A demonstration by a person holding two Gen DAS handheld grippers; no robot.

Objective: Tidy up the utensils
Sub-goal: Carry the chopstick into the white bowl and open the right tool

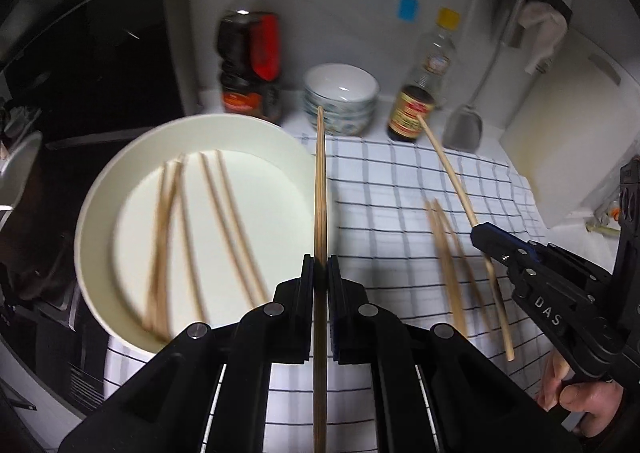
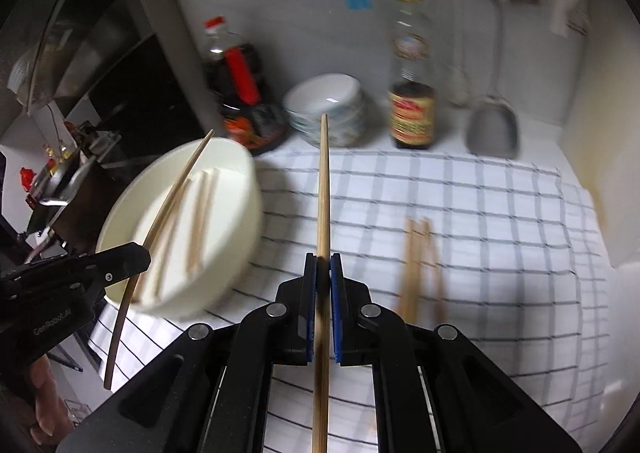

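- The left gripper has its black jaws pinched on a slim bamboo chopstick, beside the round white paper bowl (several chopsticks lie inside).
- The right gripper clamps another bamboo chopstick above the white grid-checked cloth, where loose chopsticks lie.

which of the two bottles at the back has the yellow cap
The right-hand bottle, clear-necked with dark sauce at the bottom, beside the steel spatula. The other bottle, left of the stacked bowls, has a red cap.
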